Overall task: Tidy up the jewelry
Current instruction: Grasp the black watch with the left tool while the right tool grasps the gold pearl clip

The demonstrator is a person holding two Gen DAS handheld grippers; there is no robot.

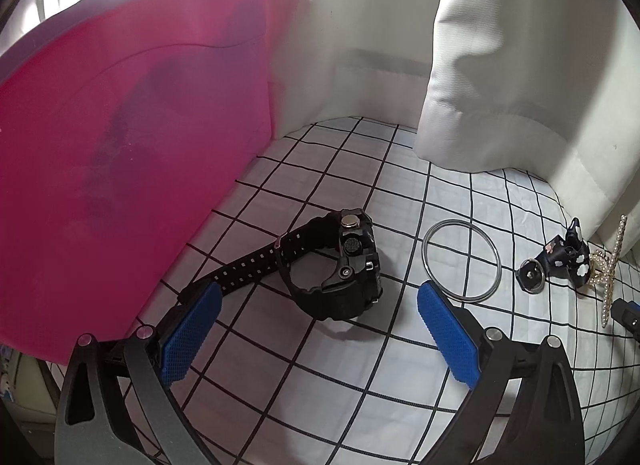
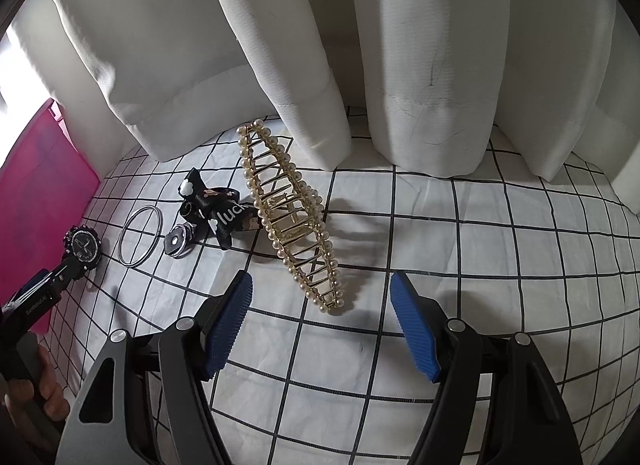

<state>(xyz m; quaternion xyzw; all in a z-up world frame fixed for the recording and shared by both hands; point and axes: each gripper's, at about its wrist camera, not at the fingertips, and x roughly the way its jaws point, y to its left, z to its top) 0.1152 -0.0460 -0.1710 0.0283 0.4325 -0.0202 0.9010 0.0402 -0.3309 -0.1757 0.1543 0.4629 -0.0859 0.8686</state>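
A black wristwatch point(image 1: 344, 265) lies on its side on the checked cloth, just ahead of my open left gripper point(image 1: 320, 297); its strap runs past the left pad. The watch also shows in the right wrist view point(image 2: 82, 249). A silver bangle point(image 1: 462, 261) lies right of it. A black flowered ribbon clip point(image 1: 560, 257) and a gold pearl hair claw point(image 2: 288, 217) lie further right. My right gripper point(image 2: 322, 289) is open and empty, with the near end of the pearl claw between its fingertips.
A pink plastic box point(image 1: 120, 165) stands at the left, close to the watch. White curtains point(image 2: 320, 45) hang along the back edge of the cloth. My left gripper's body point(image 2: 28, 305) shows at the right view's left edge.
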